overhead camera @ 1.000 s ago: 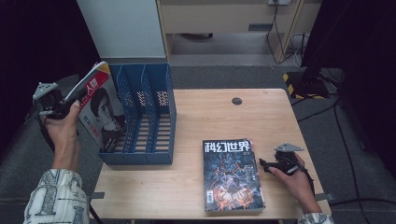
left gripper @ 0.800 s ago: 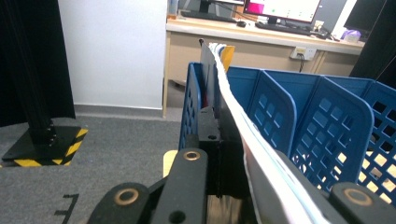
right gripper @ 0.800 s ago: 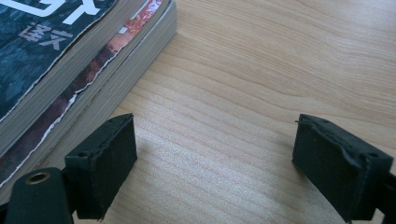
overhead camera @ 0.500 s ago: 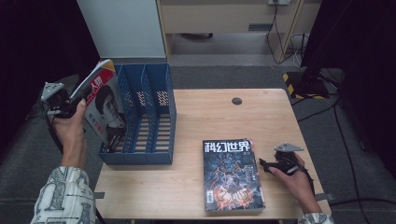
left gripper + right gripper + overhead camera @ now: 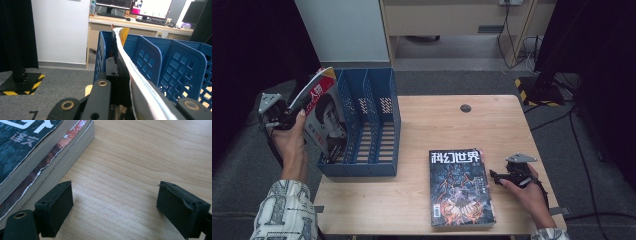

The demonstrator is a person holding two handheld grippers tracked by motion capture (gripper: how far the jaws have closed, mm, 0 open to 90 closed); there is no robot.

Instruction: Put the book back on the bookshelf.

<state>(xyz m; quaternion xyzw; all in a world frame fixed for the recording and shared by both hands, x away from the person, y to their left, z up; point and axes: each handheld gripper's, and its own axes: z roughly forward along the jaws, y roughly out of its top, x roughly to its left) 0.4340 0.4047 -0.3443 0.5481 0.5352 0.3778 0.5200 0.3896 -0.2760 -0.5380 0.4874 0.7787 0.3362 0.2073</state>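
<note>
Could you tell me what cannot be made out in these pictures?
- High view: the magazine hides the left slot of the blue file rack.
- Right gripper view: the stack of magazines is cut off by the frame edge.
- High view: the stack's small cover print is unreadable.

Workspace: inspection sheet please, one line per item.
Surface: wooden table, round dark grommet near the far edge.
Job's things: blue file rack at the table's left end; red-and-white magazine tilted, its lower end in the rack's leftmost slot; stack of magazines flat near the front edge.
Clutter: nothing seen.
Grippers: left gripper shut on the magazine's edge; right gripper open, low over bare wood beside the stack.
Cables: several on the floor right of the table.
Surroundings: white panel, desk with monitors behind, black stand base with hazard stripes.
</note>
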